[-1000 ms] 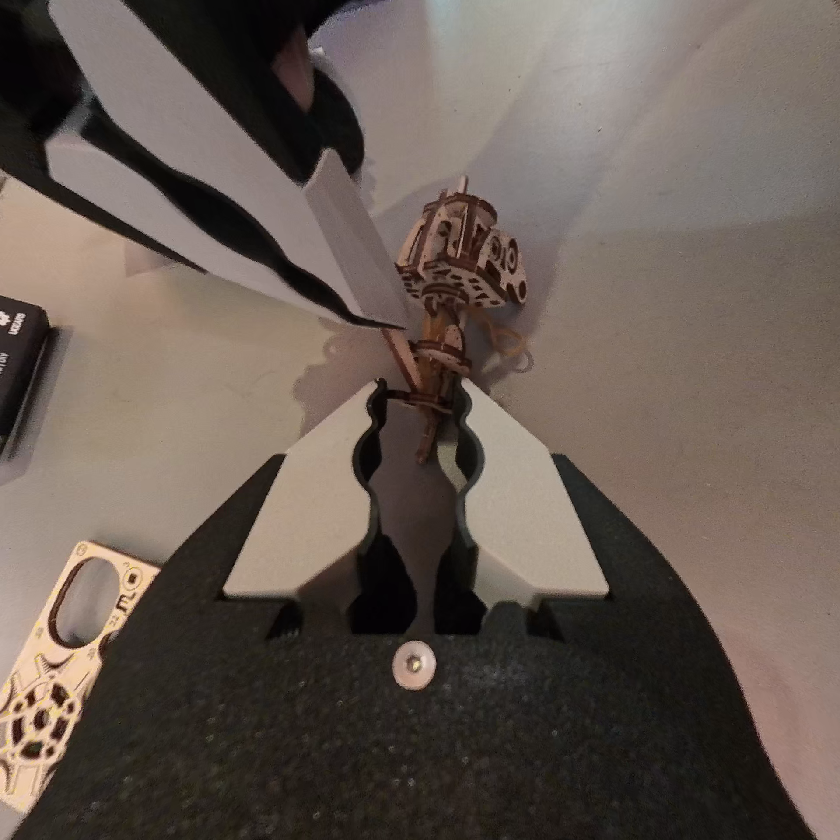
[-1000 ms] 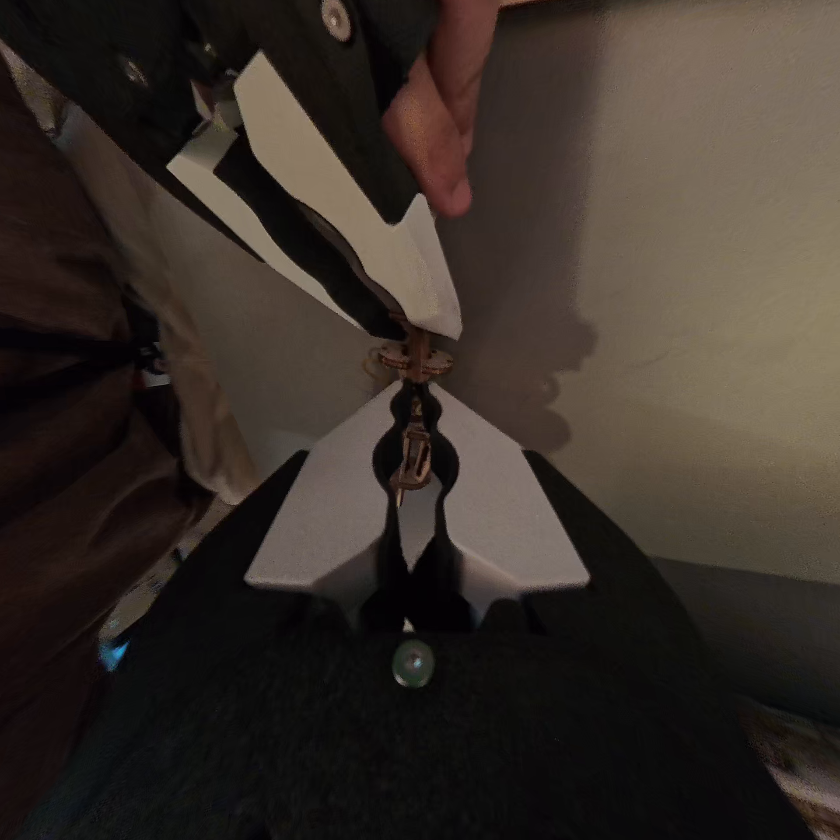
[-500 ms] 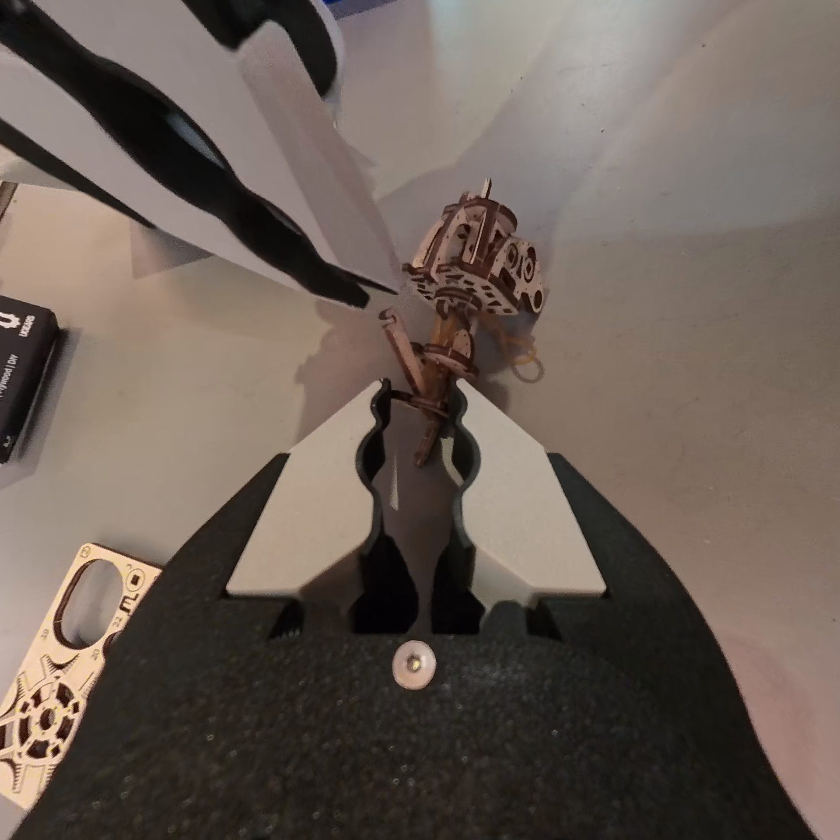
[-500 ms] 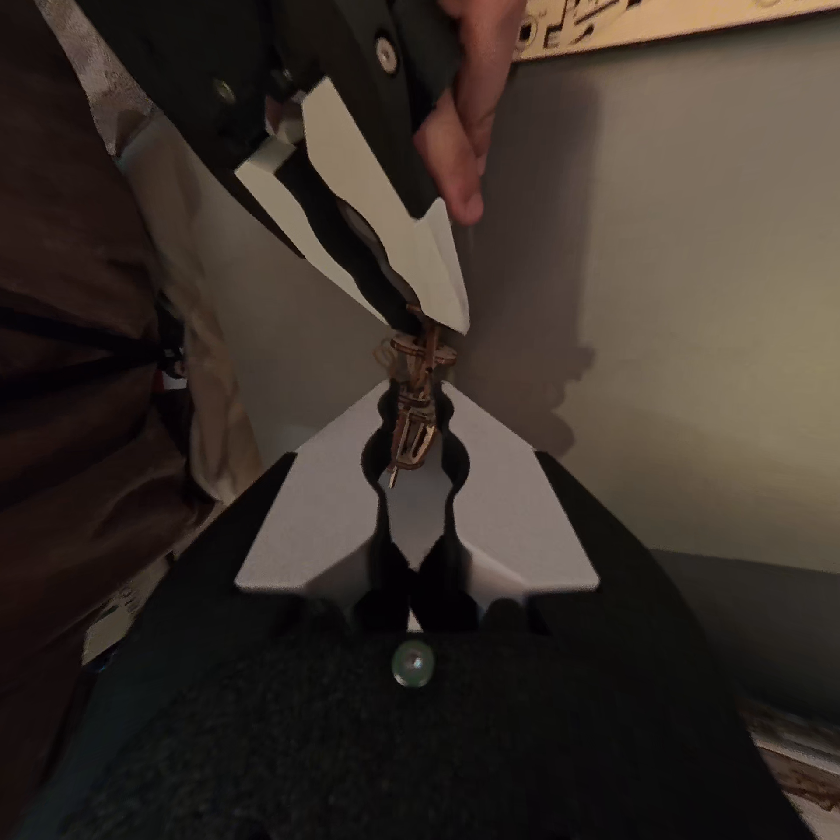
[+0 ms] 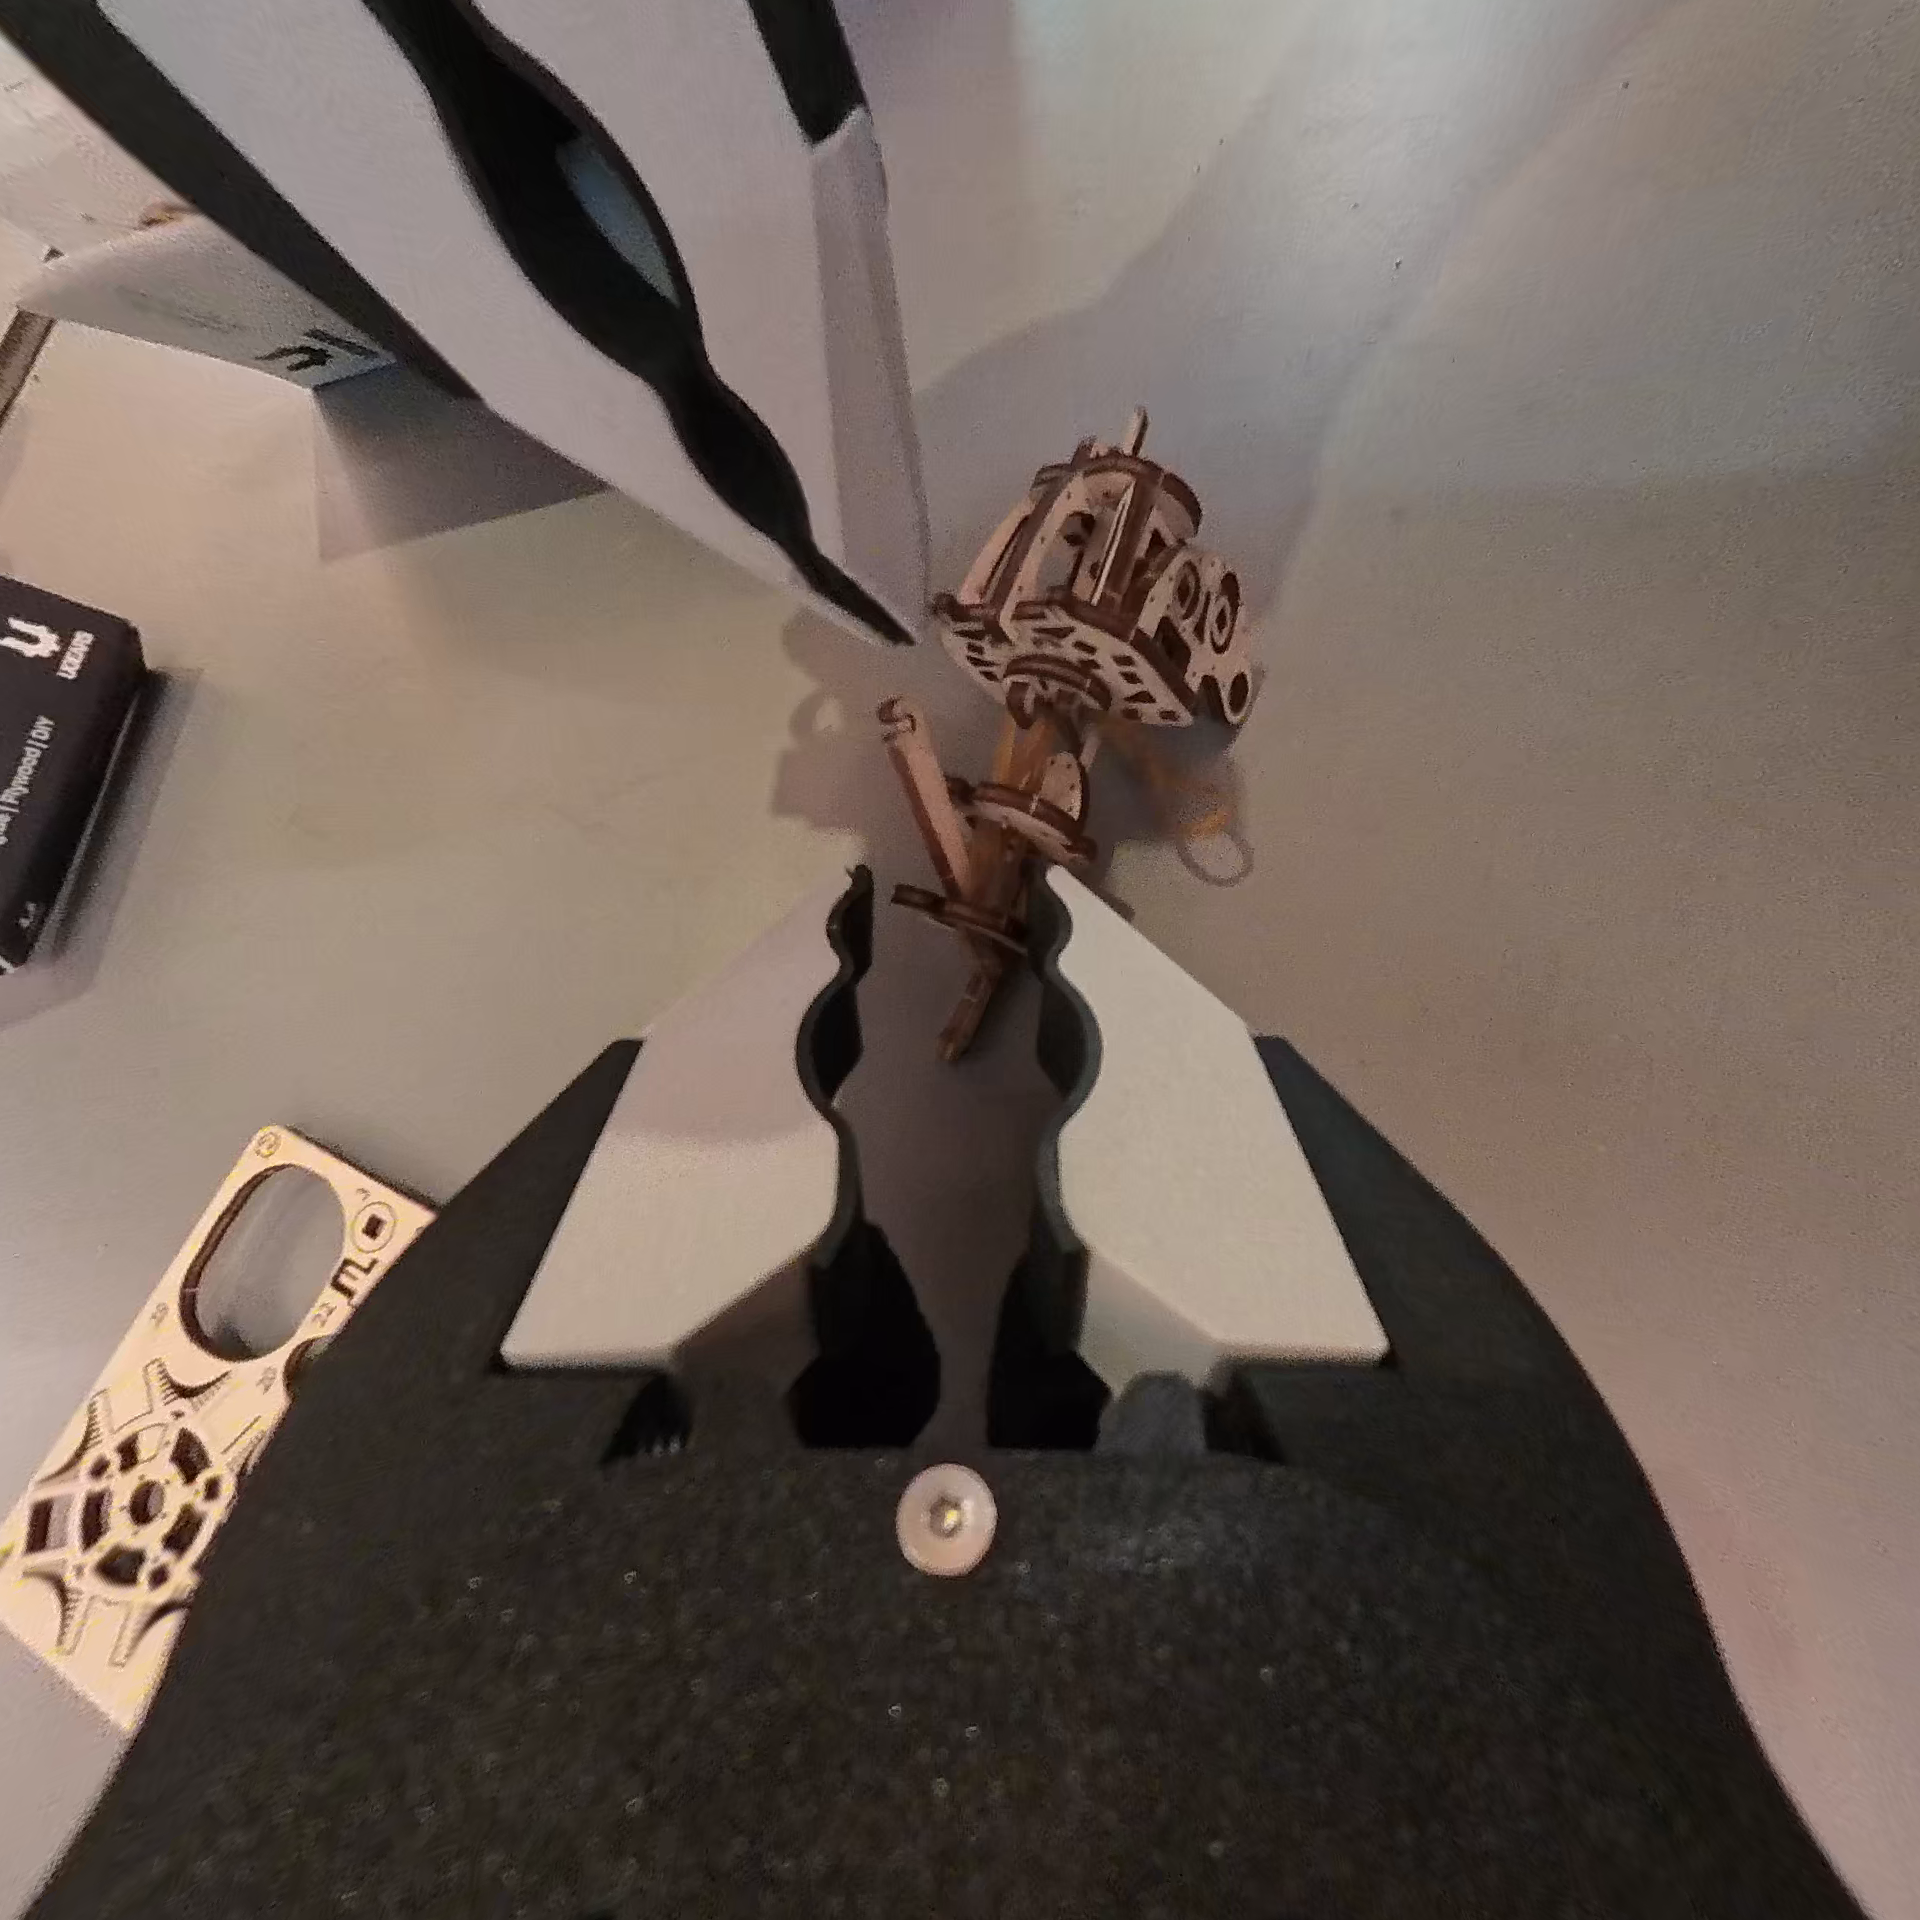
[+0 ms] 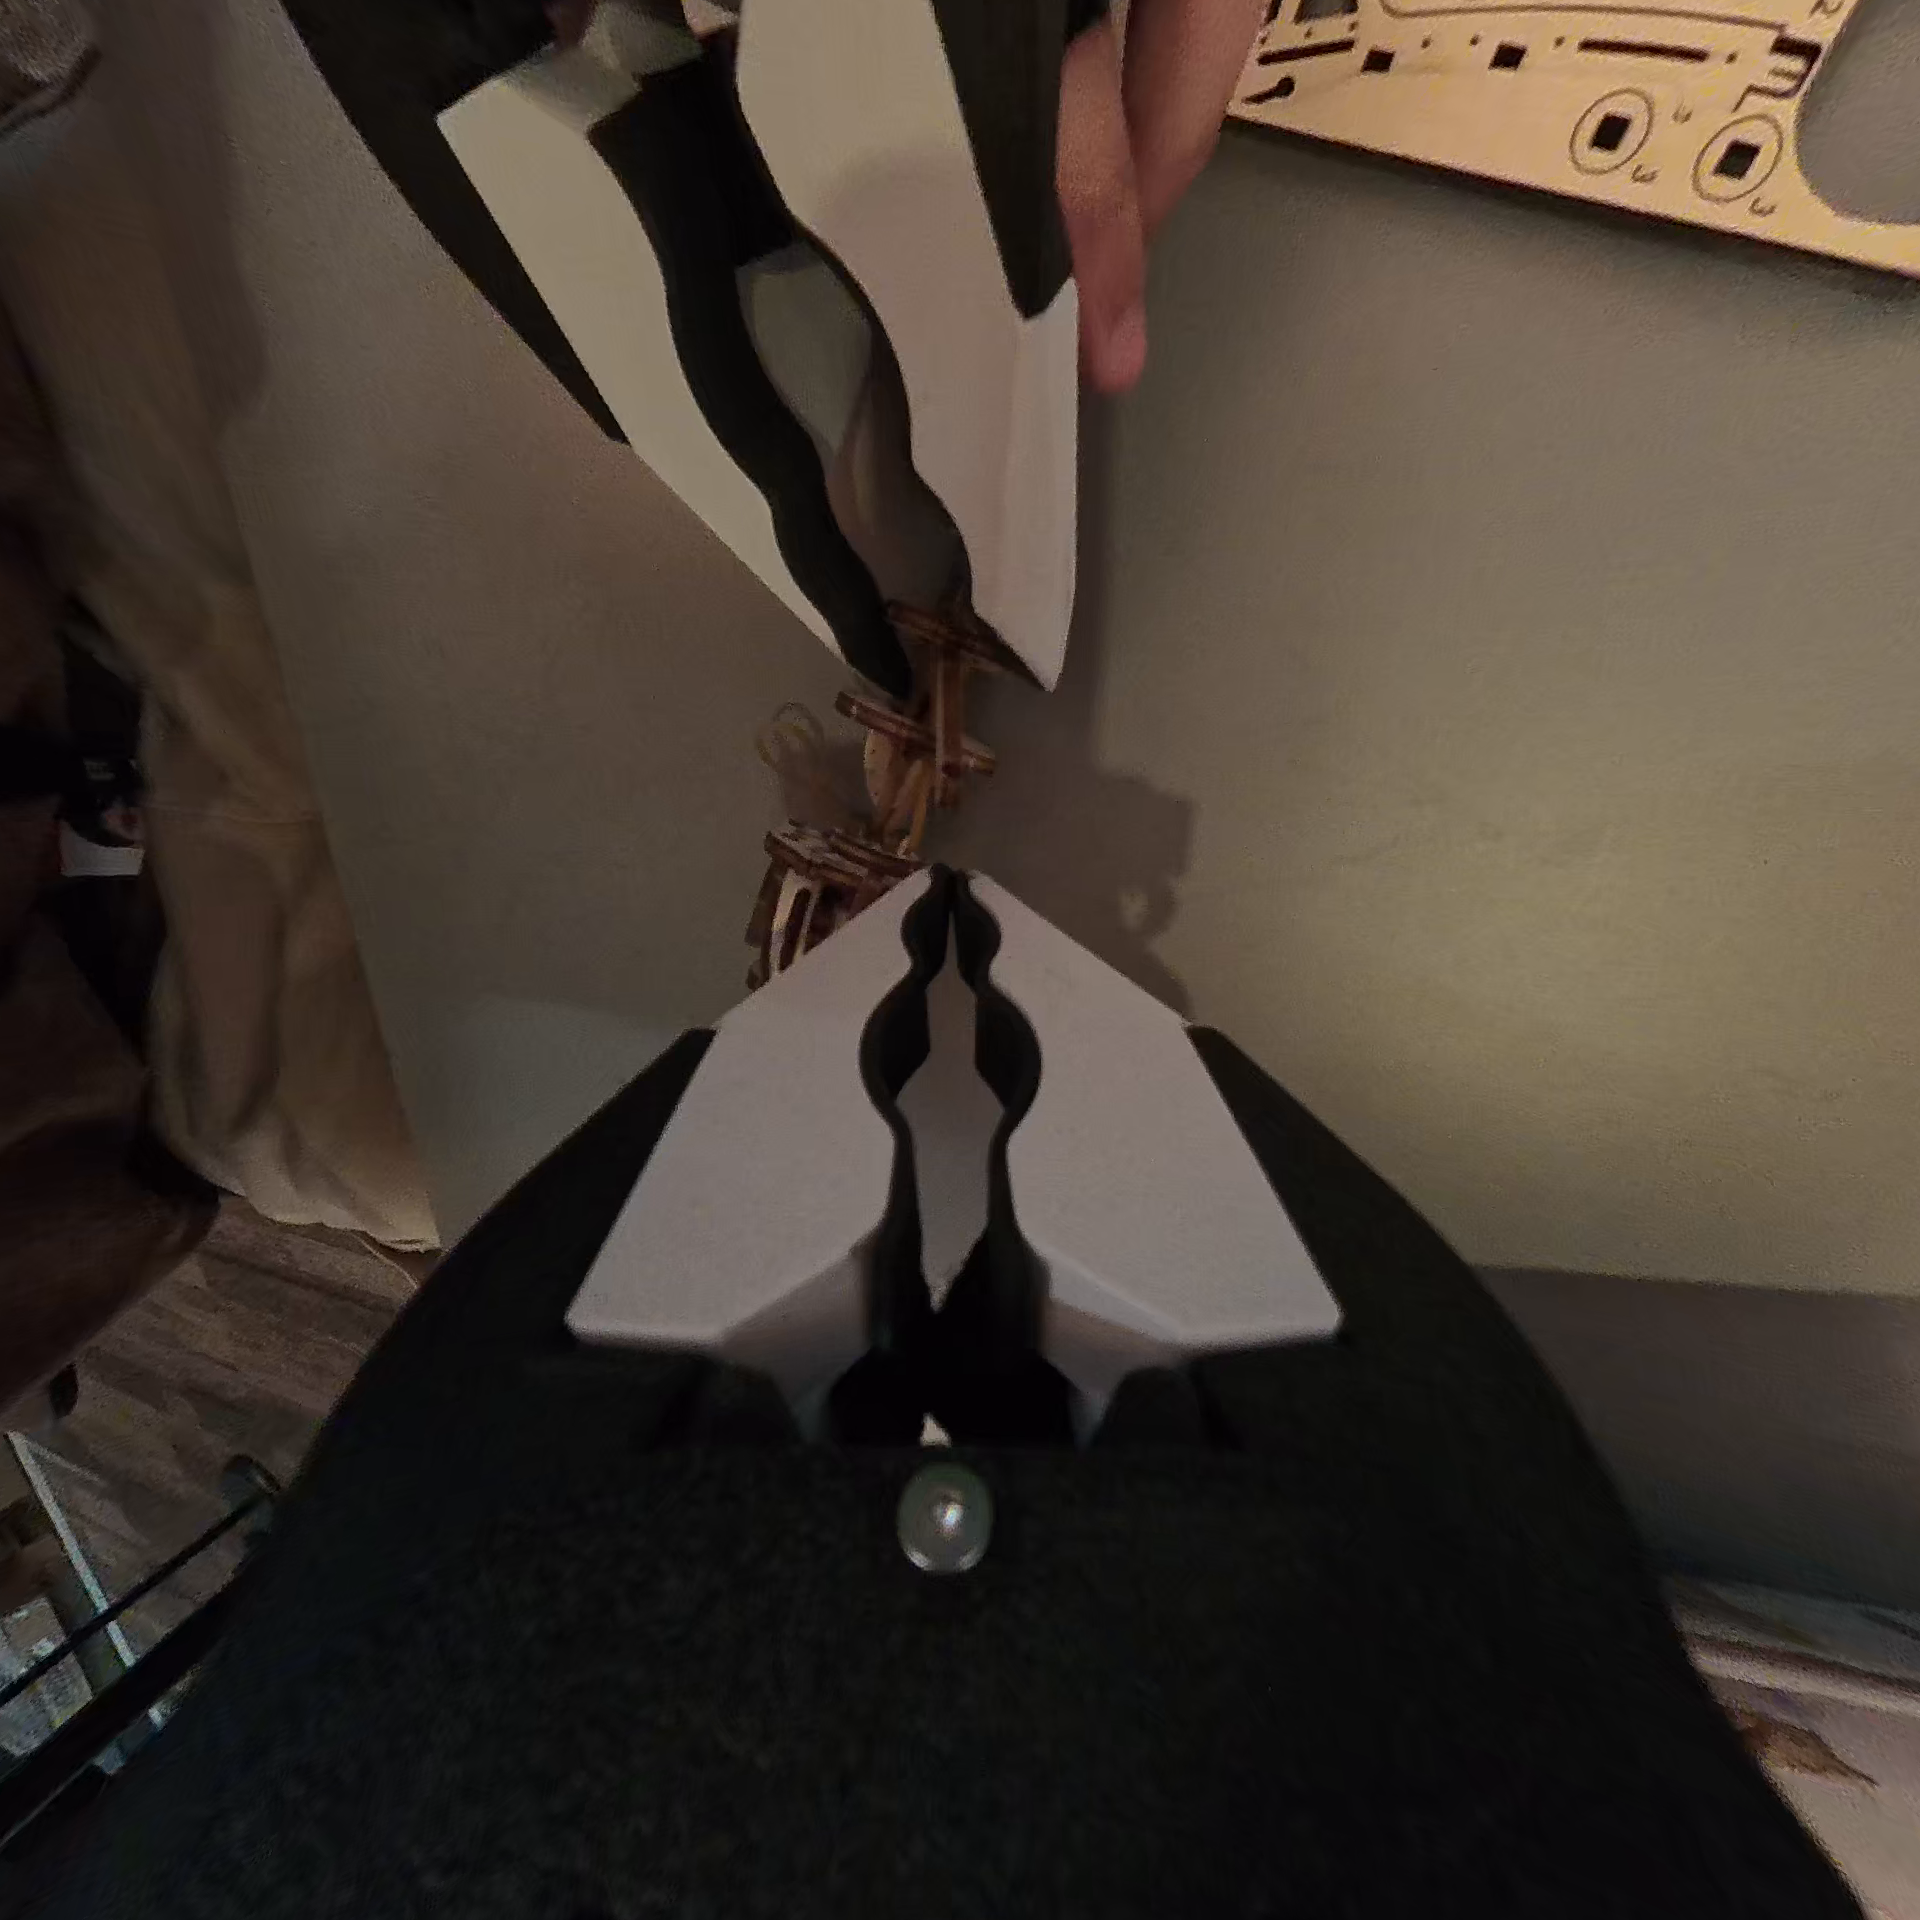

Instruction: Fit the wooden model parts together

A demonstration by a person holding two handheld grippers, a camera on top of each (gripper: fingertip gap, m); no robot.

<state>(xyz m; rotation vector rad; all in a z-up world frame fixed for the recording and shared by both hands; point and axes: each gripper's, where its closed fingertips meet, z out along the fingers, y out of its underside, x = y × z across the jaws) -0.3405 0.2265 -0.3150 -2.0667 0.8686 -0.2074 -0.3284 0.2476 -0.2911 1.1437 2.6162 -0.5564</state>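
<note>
My left gripper (image 5: 951, 883) stands partly open, its right finger touching the wooden model's (image 5: 1049, 748) stem; whether it grips, I cannot tell. Beyond, my right gripper (image 6: 951, 878), tips pinched together and empty, hovers just beside the model's cage.

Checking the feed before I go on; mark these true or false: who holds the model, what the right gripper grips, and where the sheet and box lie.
1. The left hand-held gripper holds the wooden model by its stem. True.
2. The right hand-held gripper grips the model's head. False: its closed tips hold nothing.
3. A laser-cut wooden sheet lies on the table left of the left hand-held gripper. True.
4. A black box lies right of the model. False: the black box is at the left edge.
</note>
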